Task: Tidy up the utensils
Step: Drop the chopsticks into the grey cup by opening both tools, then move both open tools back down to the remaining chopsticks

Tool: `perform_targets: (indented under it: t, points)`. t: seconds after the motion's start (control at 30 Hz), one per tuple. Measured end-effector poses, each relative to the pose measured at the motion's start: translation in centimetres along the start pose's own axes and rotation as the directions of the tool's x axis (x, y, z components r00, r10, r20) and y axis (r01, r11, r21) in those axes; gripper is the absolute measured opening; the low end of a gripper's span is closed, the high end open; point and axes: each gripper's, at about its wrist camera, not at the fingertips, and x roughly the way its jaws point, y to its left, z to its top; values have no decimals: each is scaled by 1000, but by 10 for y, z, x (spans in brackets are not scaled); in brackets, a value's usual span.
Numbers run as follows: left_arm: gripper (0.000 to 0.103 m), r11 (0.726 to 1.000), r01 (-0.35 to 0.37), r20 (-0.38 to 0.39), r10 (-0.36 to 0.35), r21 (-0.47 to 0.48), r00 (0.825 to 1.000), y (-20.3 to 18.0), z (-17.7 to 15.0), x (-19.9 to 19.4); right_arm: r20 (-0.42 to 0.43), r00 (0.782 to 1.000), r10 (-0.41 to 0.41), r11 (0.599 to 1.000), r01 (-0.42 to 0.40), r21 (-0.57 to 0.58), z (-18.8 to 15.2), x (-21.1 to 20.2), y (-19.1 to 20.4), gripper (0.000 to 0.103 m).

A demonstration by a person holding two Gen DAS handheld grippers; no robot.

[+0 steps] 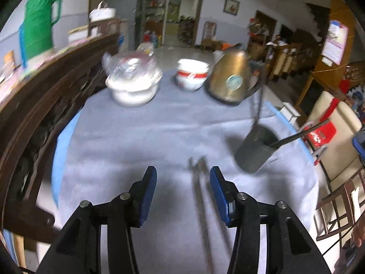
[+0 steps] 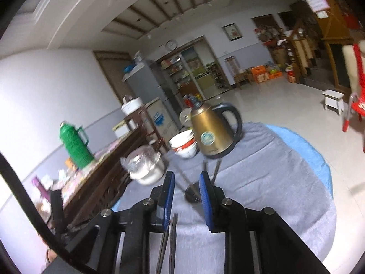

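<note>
Chopsticks (image 1: pixel 200 196) lie loose on tabletop (image 1: pixel 141 132), just inside left gripper (image 1: pixel 183 173) right pad; cup (image 1: pixel 255 148) at 1 o'clock. Left gripper part open, empty. Right gripper (image 2: pixel 186 179) narrowly open, empty. Risk: off-centre closure rolls sticks apart; blur worsens aim.

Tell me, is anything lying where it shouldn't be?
Yes. A pair of chopsticks lies loose on the grey cloth, while other utensils already stand in the dark cup nearby.
</note>
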Motion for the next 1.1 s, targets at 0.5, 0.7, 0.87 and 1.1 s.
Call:
perform_targets:
  t: [0.5, 0.7, 0.87, 1.1]
  points:
    - [50, 991, -110, -97, 117, 75, 988, 0, -62, 22, -380, 925, -11, 1000, 12, 1, -111, 98, 8, 26]
    - [51, 987, -133, -91, 141, 92, 986, -4, -64, 24, -429, 903, -16, 1000, 18, 1, -125, 110, 5, 26]
    - [52, 983, -150, -91, 160, 109, 983, -8, -67, 27, -443, 897, -13, 1000, 12, -5, -130, 112, 10, 26]
    - [52, 977, -171, -97, 184, 126, 978, -10, -69, 31, -455, 890, -6, 1000, 2, -10, -134, 116, 11, 26]
